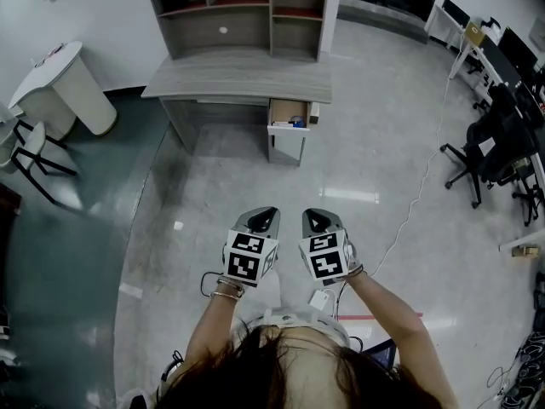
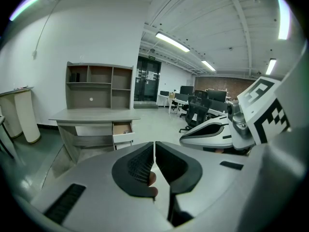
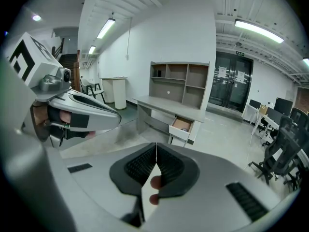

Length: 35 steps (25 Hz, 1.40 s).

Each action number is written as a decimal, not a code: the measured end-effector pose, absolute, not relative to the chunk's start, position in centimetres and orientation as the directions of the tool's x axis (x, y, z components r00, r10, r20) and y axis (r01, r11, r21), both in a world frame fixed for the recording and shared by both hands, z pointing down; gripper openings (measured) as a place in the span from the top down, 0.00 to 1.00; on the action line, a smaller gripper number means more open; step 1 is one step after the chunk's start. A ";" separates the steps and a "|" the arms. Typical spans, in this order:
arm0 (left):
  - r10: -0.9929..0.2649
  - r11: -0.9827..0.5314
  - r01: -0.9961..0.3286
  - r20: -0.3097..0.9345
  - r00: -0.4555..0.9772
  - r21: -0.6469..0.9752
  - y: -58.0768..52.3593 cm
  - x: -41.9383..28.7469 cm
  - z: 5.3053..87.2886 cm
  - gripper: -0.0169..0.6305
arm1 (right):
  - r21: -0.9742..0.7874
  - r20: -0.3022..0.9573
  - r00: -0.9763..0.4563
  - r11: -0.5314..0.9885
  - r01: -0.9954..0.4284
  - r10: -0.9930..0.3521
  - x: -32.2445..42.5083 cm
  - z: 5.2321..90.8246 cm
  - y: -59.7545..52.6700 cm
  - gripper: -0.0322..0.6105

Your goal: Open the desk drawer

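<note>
Left gripper (image 1: 262, 215), right gripper (image 1: 317, 216) closed, empty, well apart from open drawer (image 1: 289, 120); chairs (image 1: 479, 155) rightward.

Drawer (image 1: 289, 126) under right end of desk (image 1: 238, 79), shelf unit (image 1: 243, 11) on top

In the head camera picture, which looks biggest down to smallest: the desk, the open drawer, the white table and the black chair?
1. desk: by far the largest.
2. white table and black chair: they look about alike, so I won't rank them.
3. open drawer: the smallest.
</note>
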<state>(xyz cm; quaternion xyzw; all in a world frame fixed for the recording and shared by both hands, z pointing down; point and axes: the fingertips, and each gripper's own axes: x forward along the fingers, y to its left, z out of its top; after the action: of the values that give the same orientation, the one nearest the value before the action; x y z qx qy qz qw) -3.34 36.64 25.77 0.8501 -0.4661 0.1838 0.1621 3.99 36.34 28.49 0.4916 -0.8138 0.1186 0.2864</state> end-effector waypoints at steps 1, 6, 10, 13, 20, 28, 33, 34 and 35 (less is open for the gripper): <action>-0.733 -0.514 -0.851 0.461 0.499 0.104 36.8 -3.2 25.6 0.94 | 0.090 0.582 -0.352 0.488 -0.868 -0.733 4.0 28.5 36.5 0.91; -0.735 -0.514 -0.851 0.459 0.500 0.104 37.7 -2.9 25.4 0.94 | 0.096 0.578 -0.352 0.490 -0.867 -0.736 4.2 28.4 37.6 0.91; -0.742 -0.507 -0.856 0.454 0.492 0.099 38.5 -2.8 25.6 0.94 | 0.086 0.572 -0.361 0.491 -0.867 -0.737 4.4 28.6 38.3 0.91; -0.754 -0.494 -0.865 0.453 0.475 0.085 39.0 -2.9 25.8 0.94 | 0.054 0.565 -0.378 0.491 -0.870 -0.733 4.6 28.3 38.7 0.91; -0.755 -0.491 -0.864 0.439 0.488 0.115 40.4 -2.4 25.8 0.94 | 0.047 0.562 -0.382 0.489 -0.871 -0.734 5.4 28.4 40.0 0.92; -0.780 -0.467 -0.878 0.420 0.464 0.102 41.8 -2.5 25.1 0.94 | 0.038 0.572 -0.381 0.488 -0.872 -0.726 6.0 28.8 41.3 0.92; -0.783 -0.459 -0.882 0.423 0.457 0.105 41.1 -3.2 25.3 0.94 | 0.050 0.583 -0.369 0.486 -0.873 -0.724 5.6 29.2 40.9 0.92; -0.778 -0.464 -0.879 0.425 0.462 0.107 40.7 -3.3 25.4 0.94 | 0.052 0.585 -0.365 0.483 -0.874 -0.724 5.4 29.2 40.7 0.92; -0.774 -0.471 -0.876 0.427 0.468 0.107 40.2 -3.3 25.4 0.94 | 0.055 0.587 -0.359 0.478 -0.876 -0.725 5.3 29.2 40.5 0.92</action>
<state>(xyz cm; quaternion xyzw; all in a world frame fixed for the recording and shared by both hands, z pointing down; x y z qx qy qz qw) -3.28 40.22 25.44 0.8423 -0.4895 0.1617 0.1577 5.35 40.49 29.16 0.4925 -0.8132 0.1352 0.2791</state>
